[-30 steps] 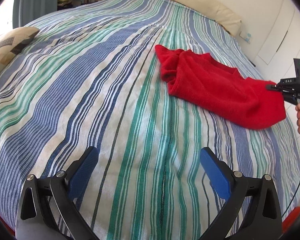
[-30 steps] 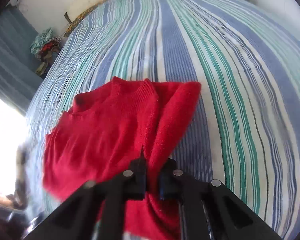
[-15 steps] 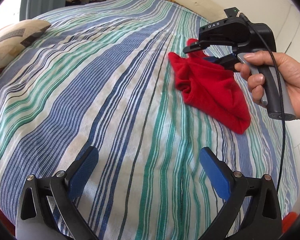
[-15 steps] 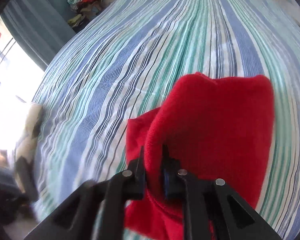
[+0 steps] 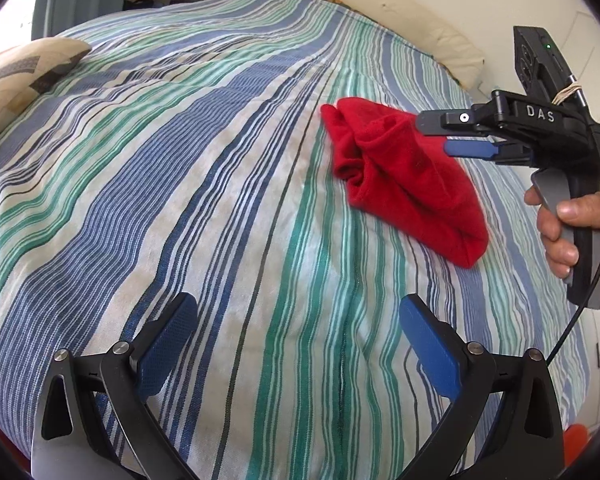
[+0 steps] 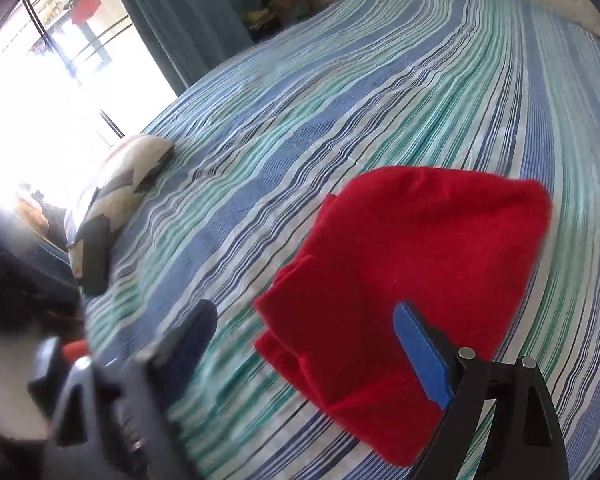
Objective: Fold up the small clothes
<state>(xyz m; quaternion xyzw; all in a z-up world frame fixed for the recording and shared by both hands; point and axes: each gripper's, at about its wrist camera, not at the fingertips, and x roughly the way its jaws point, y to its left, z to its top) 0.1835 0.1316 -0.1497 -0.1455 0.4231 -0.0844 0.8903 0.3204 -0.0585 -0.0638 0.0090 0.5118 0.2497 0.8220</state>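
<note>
A small red sweater [image 5: 404,176] lies folded over on the striped bedspread [image 5: 204,200], to the right of the middle. It also shows in the right wrist view [image 6: 404,280], doubled into a thick pad. My right gripper [image 6: 304,320] is open and empty just above the sweater's near edge; in the left wrist view it [image 5: 440,136] hovers over the sweater's far right side, held by a hand. My left gripper [image 5: 296,320] is open and empty, low over the bedspread, well short of the sweater.
A patterned cushion [image 5: 24,68] lies at the bed's left edge, also in the right wrist view [image 6: 112,200]. A long cream pillow [image 5: 412,28] lies along the wall at the back. A bright window [image 6: 40,92] and blue curtain [image 6: 180,12] are beyond the bed.
My right gripper carried the sweater's edge over, folding it in half, then opened and let go. It has drawn back to the right. The left gripper stayed open and shifted only slightly.
</note>
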